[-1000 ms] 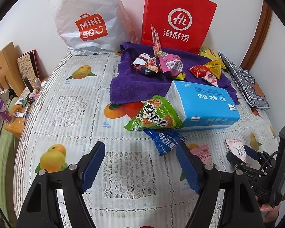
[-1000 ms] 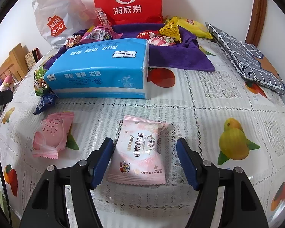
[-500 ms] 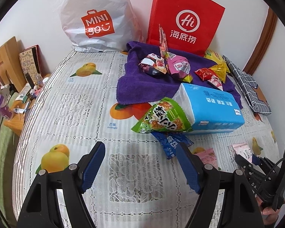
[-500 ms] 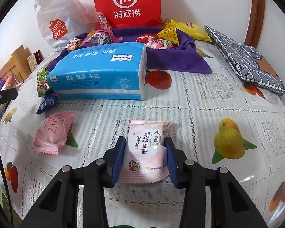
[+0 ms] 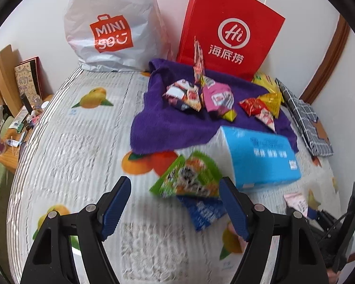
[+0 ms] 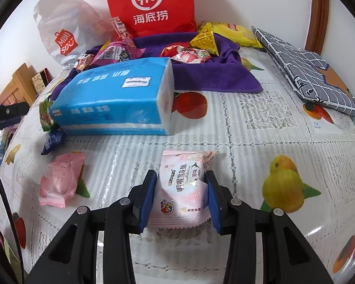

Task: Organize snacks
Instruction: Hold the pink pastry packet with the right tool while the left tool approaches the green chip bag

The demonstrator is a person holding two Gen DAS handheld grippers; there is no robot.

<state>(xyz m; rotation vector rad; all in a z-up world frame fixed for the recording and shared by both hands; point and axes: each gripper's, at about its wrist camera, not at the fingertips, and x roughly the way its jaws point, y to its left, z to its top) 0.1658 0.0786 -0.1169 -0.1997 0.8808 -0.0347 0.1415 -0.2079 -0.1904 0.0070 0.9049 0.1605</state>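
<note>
Your right gripper [image 6: 181,190] has just closed on the pink packet [image 6: 182,189] at lower centre, pads squeezing its sides for lifting — your left gripper [image 5: 175,209] stands open and empty, nearing the green bag [image 5: 189,177] mid-frame.

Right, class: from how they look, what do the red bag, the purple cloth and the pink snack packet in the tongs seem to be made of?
Red bag: probably matte paper; flat stiff panels, sharp folded edges.
Purple cloth: soft fuzzy fabric, likely microfibre or terry; it drapes in rumpled folds.
Pink snack packet: thin plastic film, slightly glossy; crimped zigzag seal, and it buckles between the right tongs.
</note>
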